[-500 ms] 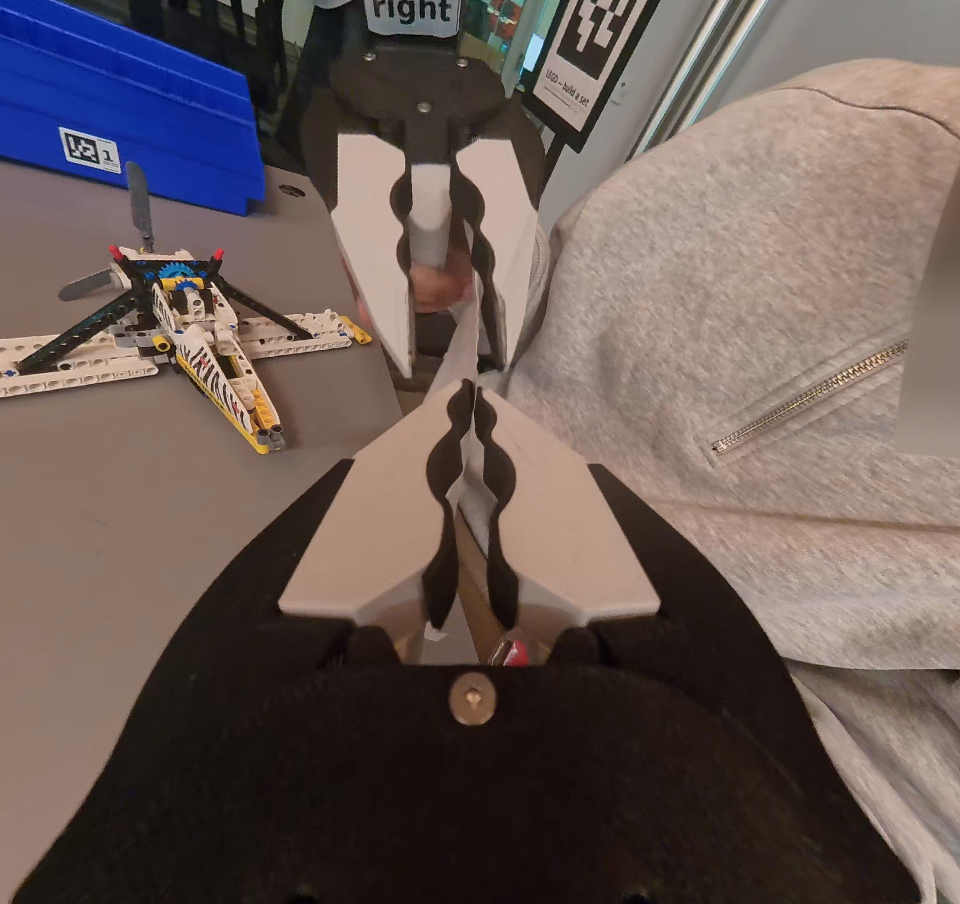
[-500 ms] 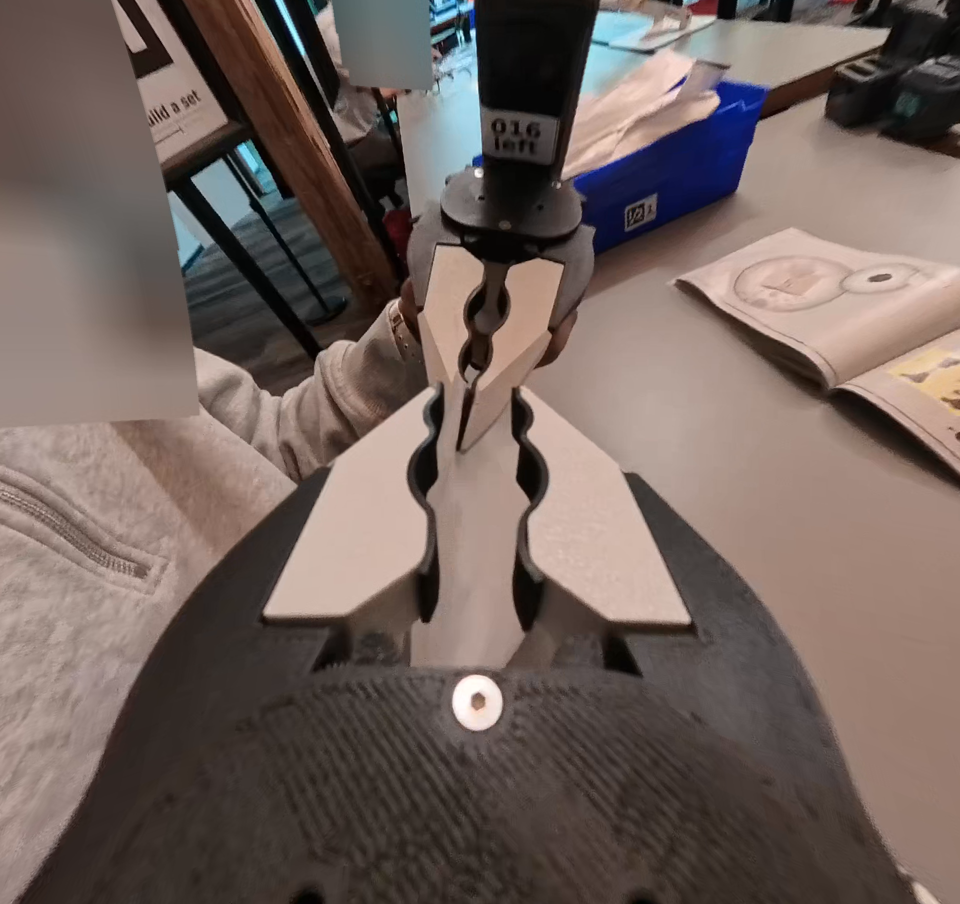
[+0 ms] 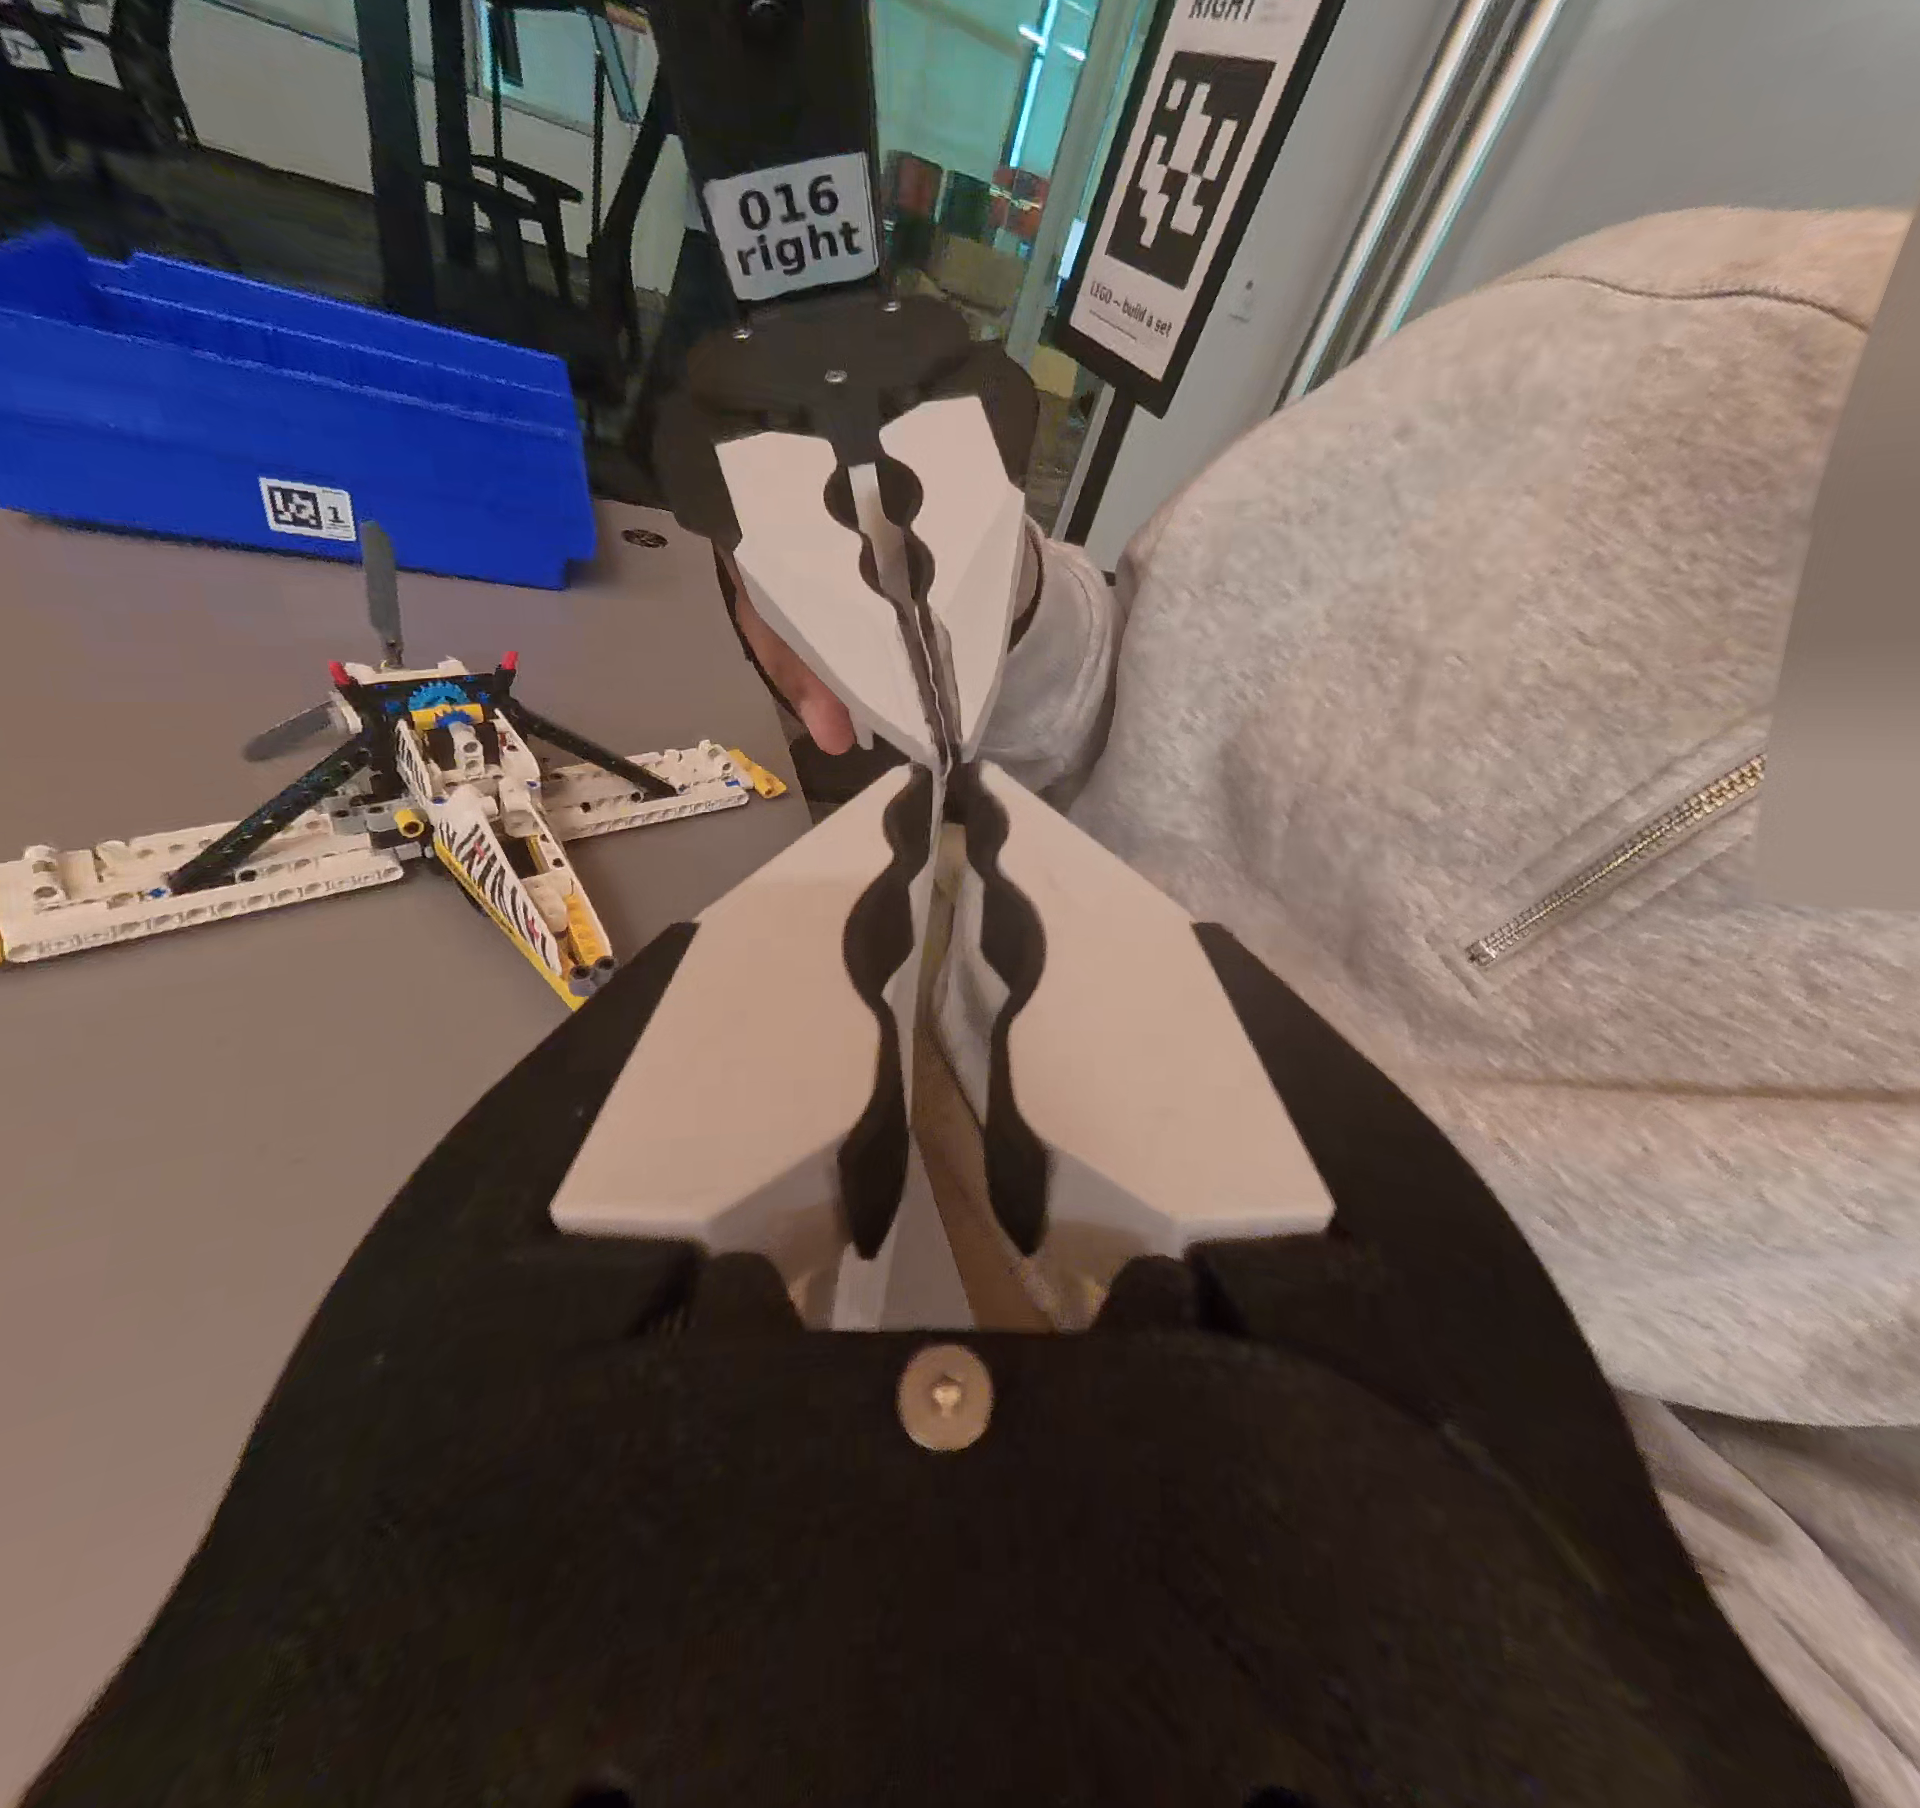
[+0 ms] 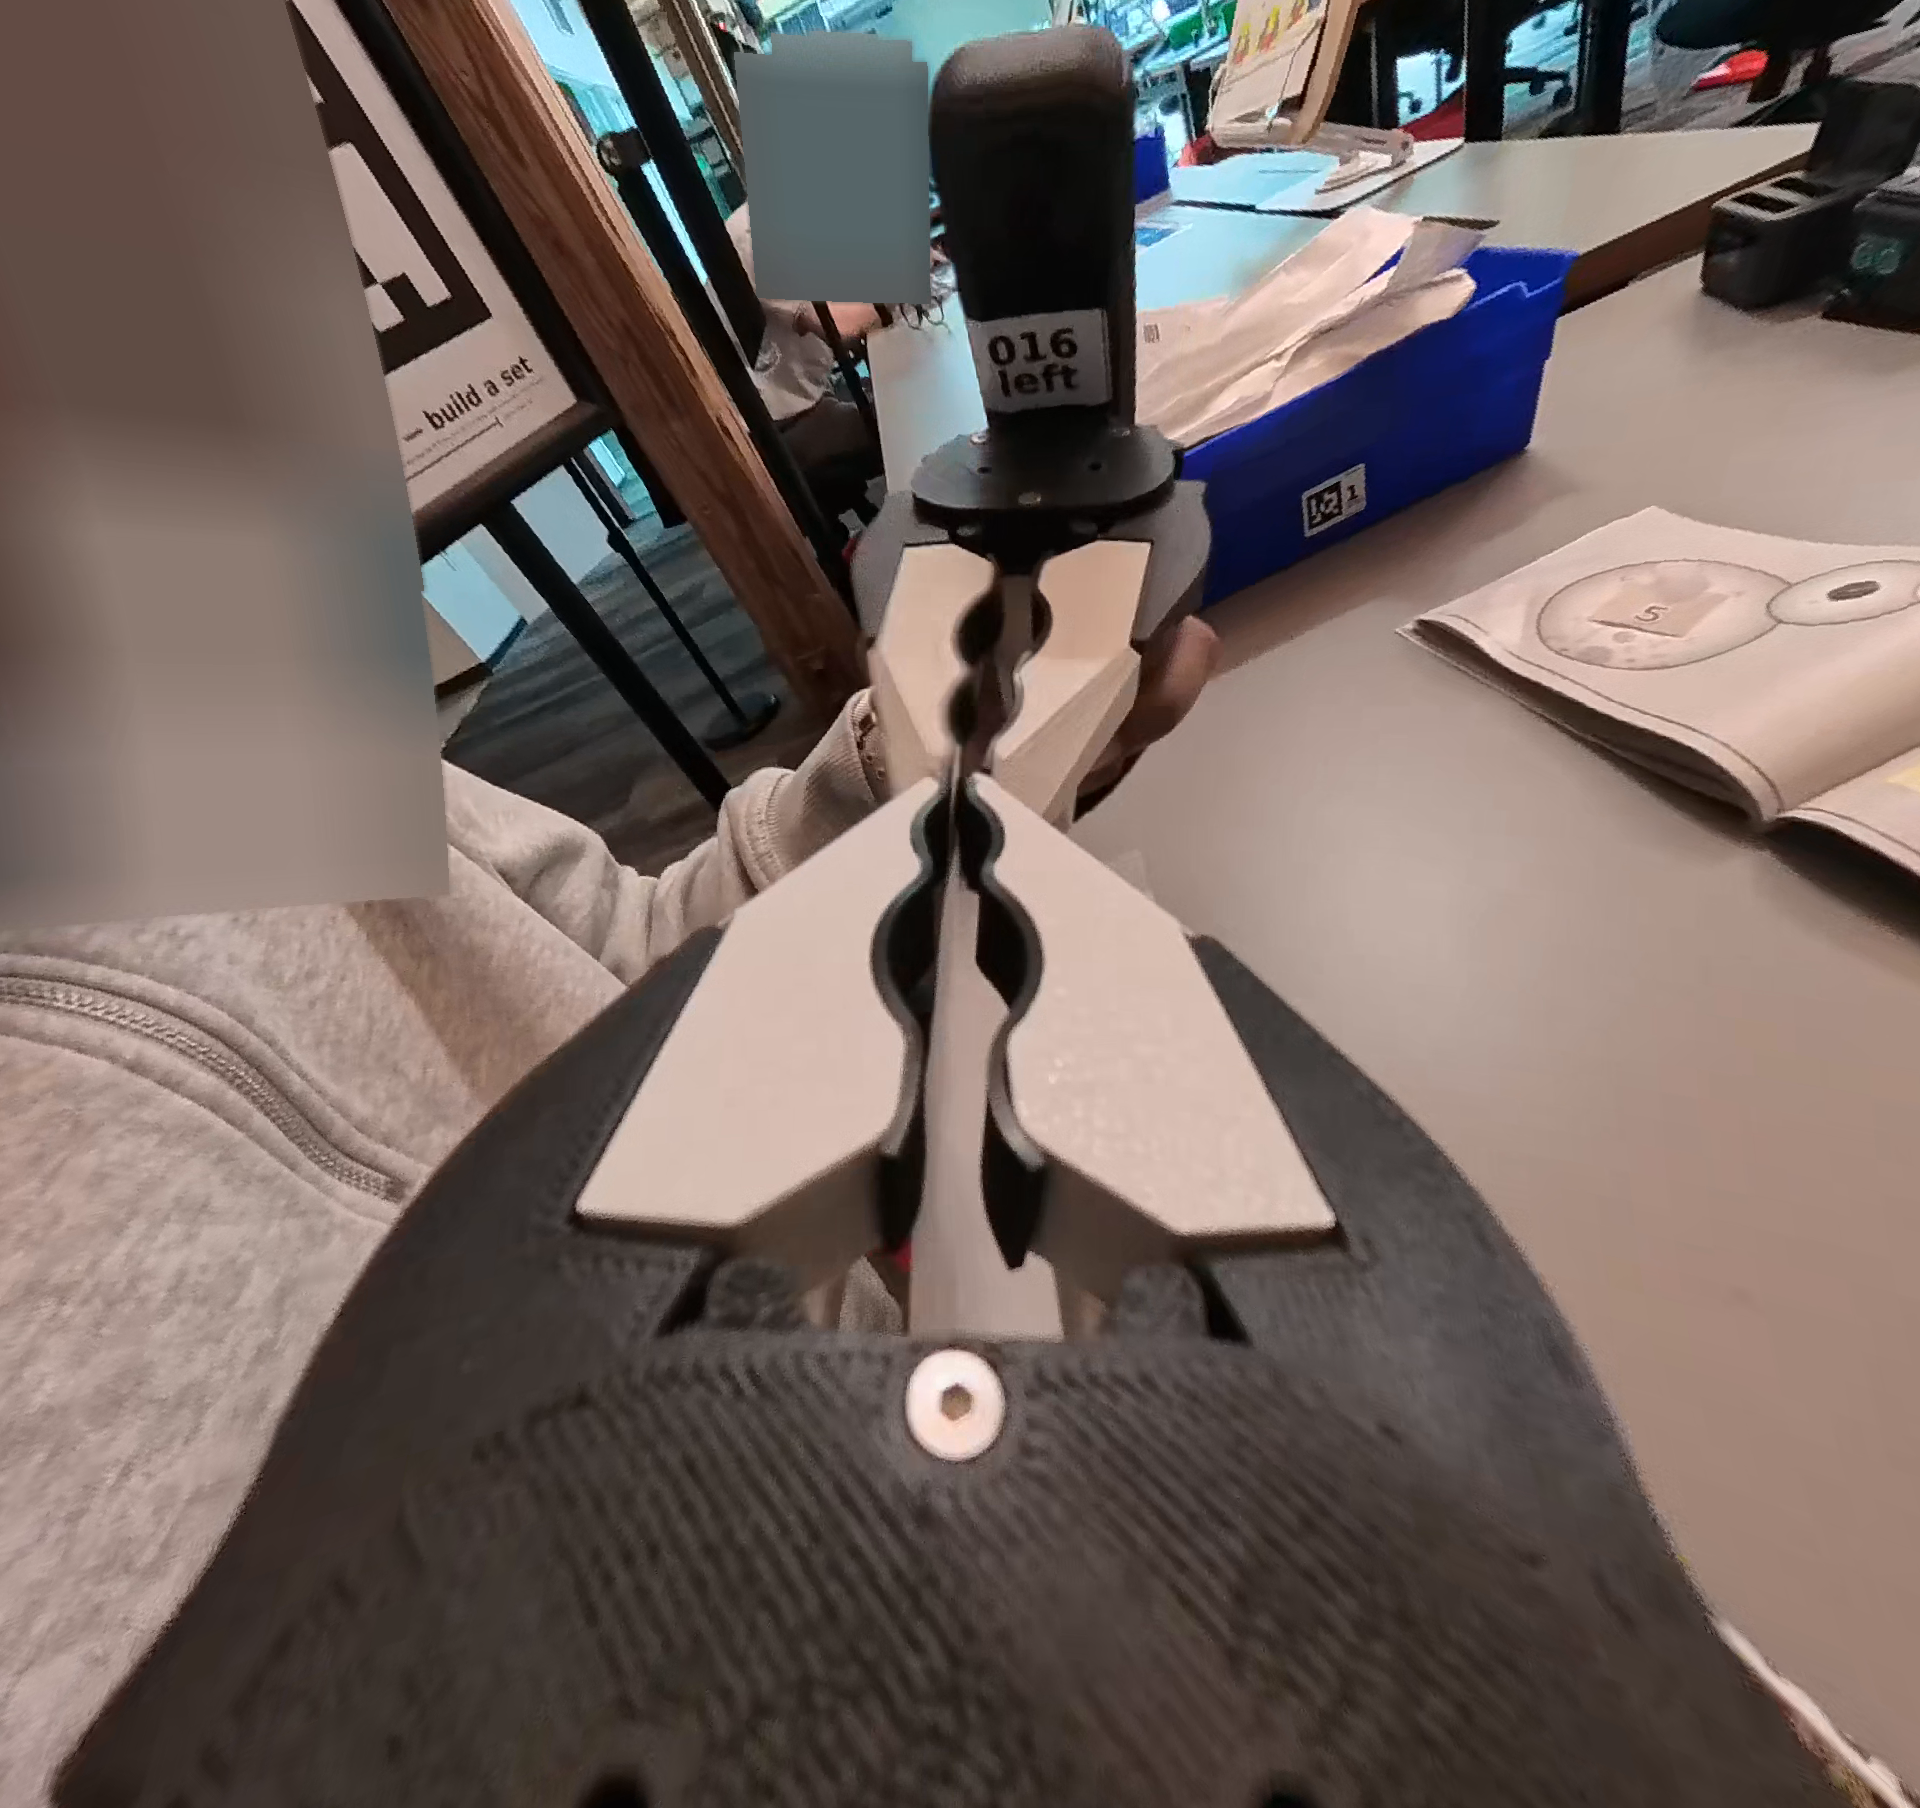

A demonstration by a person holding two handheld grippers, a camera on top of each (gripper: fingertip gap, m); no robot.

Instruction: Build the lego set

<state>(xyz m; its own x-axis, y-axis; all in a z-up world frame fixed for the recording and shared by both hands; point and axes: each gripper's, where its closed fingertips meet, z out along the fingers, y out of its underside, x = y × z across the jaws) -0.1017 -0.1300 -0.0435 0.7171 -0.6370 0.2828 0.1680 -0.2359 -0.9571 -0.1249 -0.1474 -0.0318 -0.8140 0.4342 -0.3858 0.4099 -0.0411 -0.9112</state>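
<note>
Grey surface (image 3: pixel 260 1187), workshop behind. Lego plane (image 3: pixel 416 823) lies left, well apart from both claws. Left claw (image 3: pixel 940 782) and right claw (image 4: pixel 956 792) meet tip to tip, each closed on a thin white bag (image 4: pixel 961 1083), likely to tear it open. Blue bin (image 3: pixel 312 418) beyond.

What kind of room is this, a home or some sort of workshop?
Probably a shared workshop or lab, not a home. Long grey worktables carry a blue parts bin, a half-built lego plane and an open instruction booklet, and a coded marker sign stands nearby.
</note>
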